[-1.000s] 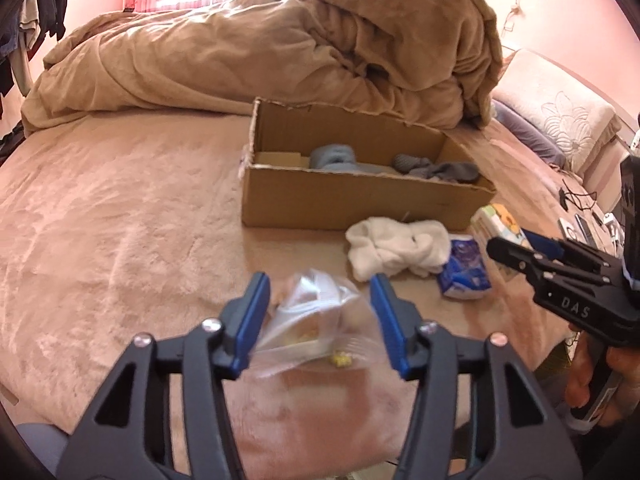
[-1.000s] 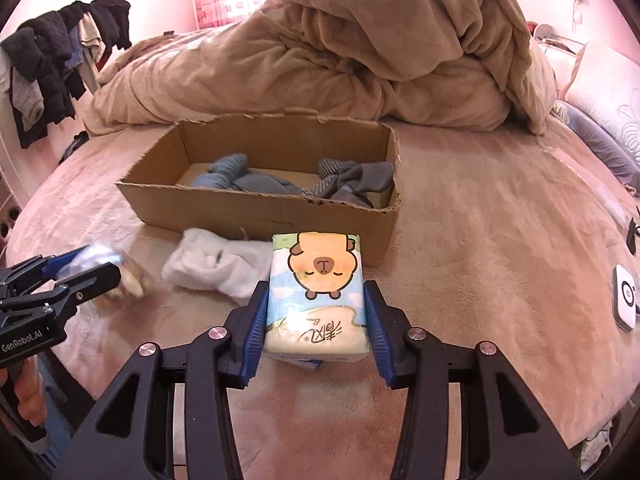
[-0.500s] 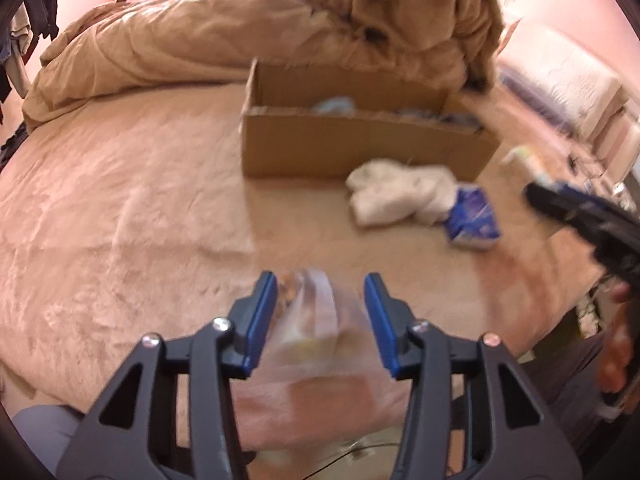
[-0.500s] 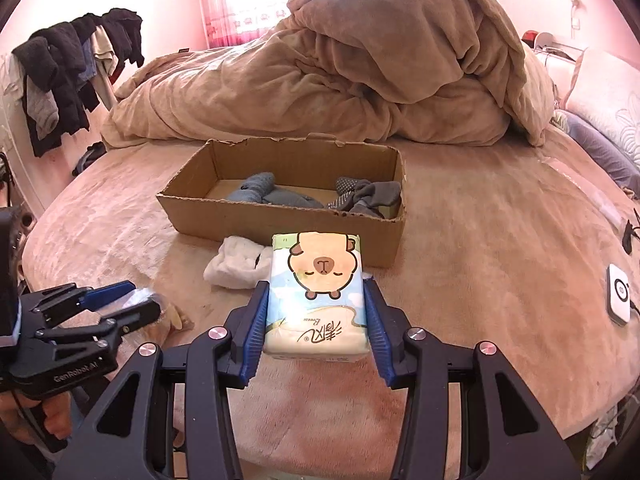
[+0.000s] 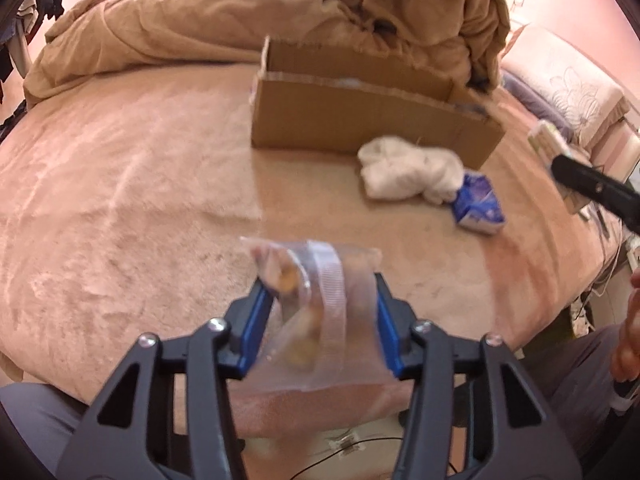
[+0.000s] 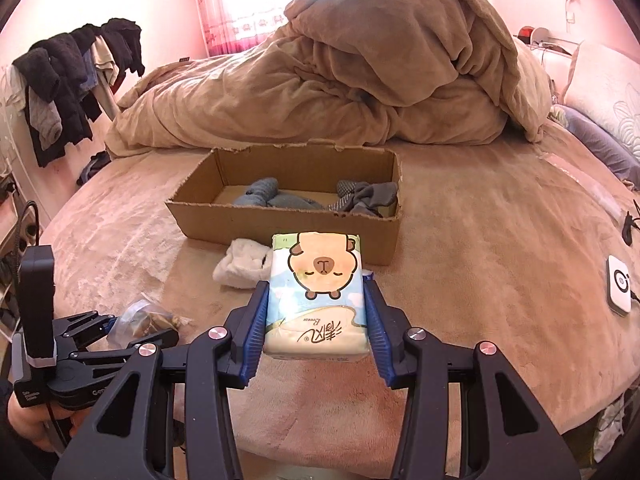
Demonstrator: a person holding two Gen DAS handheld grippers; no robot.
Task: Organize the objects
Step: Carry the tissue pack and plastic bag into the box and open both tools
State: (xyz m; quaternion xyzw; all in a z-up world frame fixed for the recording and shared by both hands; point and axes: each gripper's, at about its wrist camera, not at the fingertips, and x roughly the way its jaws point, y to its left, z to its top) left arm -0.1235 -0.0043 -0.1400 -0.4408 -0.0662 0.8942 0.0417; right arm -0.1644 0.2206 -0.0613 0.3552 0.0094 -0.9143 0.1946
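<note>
Organizing partly done, by appearance. Left claw [image 5: 318,316] grips a clear plastic bag [image 5: 320,304] above the bed [image 6: 480,248]; right claw [image 6: 316,320] clamps a tissue pack [image 6: 318,292] short of the cardboard box [image 6: 288,220], which holds grey socks [image 6: 276,198]. A white cloth [image 5: 408,168] and blue packet [image 5: 478,204] lie outside. Rumpled duvet [image 6: 360,80] behind; clothes rack [image 6: 68,80] left.

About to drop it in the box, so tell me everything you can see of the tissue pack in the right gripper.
The tissue pack is a soft, plastic-wrapped block, pale blue and cream, printed with a tan cartoon animal face and script lettering that reads upside down. It looks full and unopened. The right gripper clamps its two long sides with the blue pads, holding it roughly level above the bed, in front of the box.
</note>
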